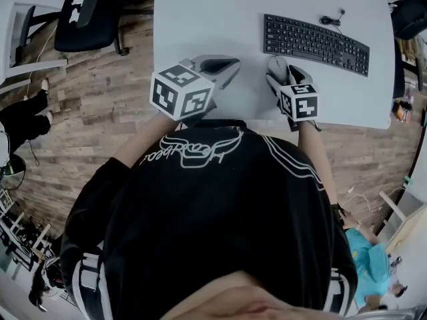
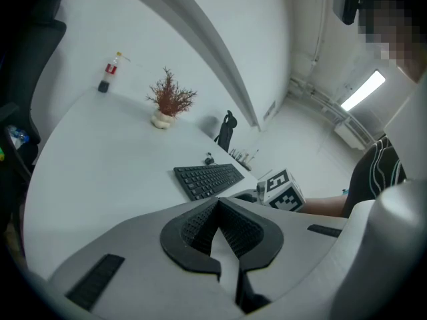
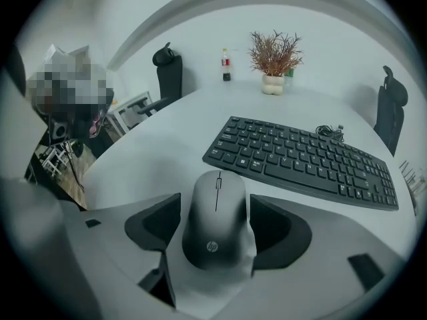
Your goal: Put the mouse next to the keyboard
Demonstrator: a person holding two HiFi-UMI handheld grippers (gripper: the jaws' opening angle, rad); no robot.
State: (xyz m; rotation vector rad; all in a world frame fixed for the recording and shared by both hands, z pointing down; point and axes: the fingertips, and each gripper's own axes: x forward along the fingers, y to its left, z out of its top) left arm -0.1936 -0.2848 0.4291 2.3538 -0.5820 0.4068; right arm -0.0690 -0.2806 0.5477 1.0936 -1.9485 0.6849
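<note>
Near front edge of smooth white matte table [image 1: 213,19], right of that edge's middle: dark grey matte plastic mouse with domed oval back [image 3: 215,222], flat on the tabletop. Just off the near left corner of the flat black plastic keyboard with low square keys [image 3: 300,159], a thin strip of bare table between the two. Scroll-wheel slot down the nose, small pale logo near the tail.

Right gripper [image 3: 215,235], grey moulded shell with black pads: released, jaws spread wide, mouse between them, pads alongside its flanks without pinching.

Left gripper [image 2: 217,227], same grey shell, pads finely ribbed: clenched on nothing, pad tips meeting in a point. Low over the front edge toward the left corner, apart from the mouse.

Toward far edge: dried reddish-brown twiggy plant in small rounded white pot [image 3: 273,62], slim bottle with red band [image 3: 226,65] near it. Thin black cable [image 3: 330,132] bunched behind the keyboard.

Hard to make out:
- Head view: only the nose of the mouse showing, rest under the right gripper and its marker cube [image 1: 298,102]; table's far edge out of frame.
- Left gripper view: mouse not distinguishable behind that cube, keyboard's near end cut off by it.
- Bottle band too small to read.
</note>
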